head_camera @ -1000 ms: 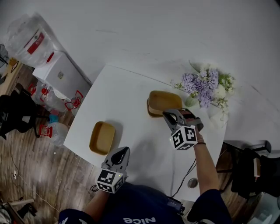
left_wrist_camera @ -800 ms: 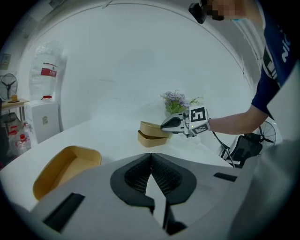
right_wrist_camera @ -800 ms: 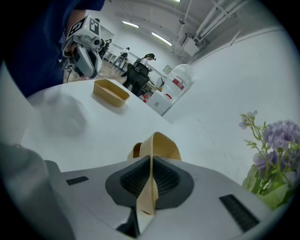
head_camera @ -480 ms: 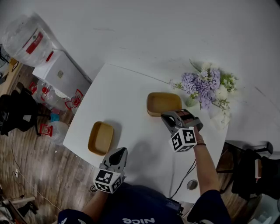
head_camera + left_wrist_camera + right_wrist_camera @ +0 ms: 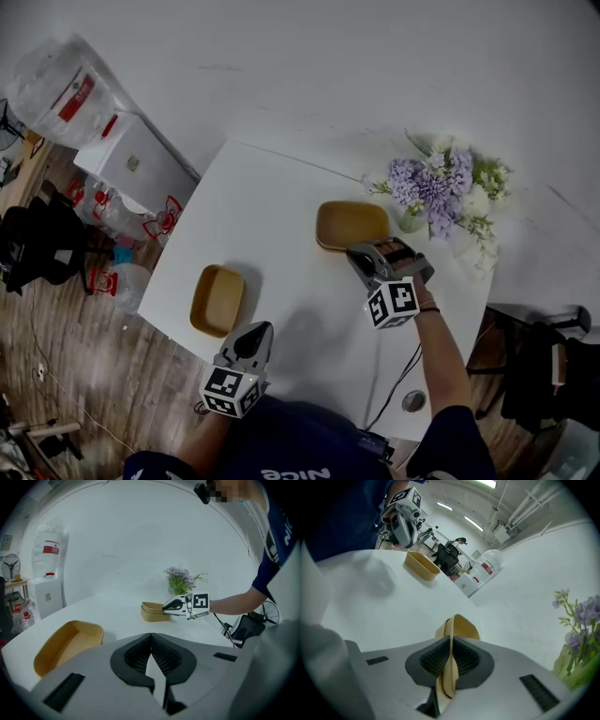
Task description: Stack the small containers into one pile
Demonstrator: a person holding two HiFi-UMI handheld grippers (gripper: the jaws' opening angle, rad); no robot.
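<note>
Two tan containers sit nested as a stack (image 5: pixel 352 223) near the table's far right, also seen in the left gripper view (image 5: pixel 151 611). My right gripper (image 5: pixel 356 251) is shut on the near rim of the top container (image 5: pixel 461 626), which is pinched between its pads (image 5: pixel 450 641). A single tan container (image 5: pixel 217 299) lies at the table's left front, seen too in both gripper views (image 5: pixel 65 645) (image 5: pixel 422 566). Just right of it, by the near edge, my left gripper (image 5: pixel 253 333) is shut with nothing between its jaws (image 5: pixel 151 637).
A vase of purple and white flowers (image 5: pixel 439 183) stands just right of the stack. The white table (image 5: pixel 272 206) ends close to the single container. A white cabinet (image 5: pixel 131 161) and water bottles (image 5: pixel 56 84) stand on the floor to the left.
The held top container has gone from sitting tilted and offset on the lower one to lying nested in it. The left gripper has drifted slightly toward the near edge.
</note>
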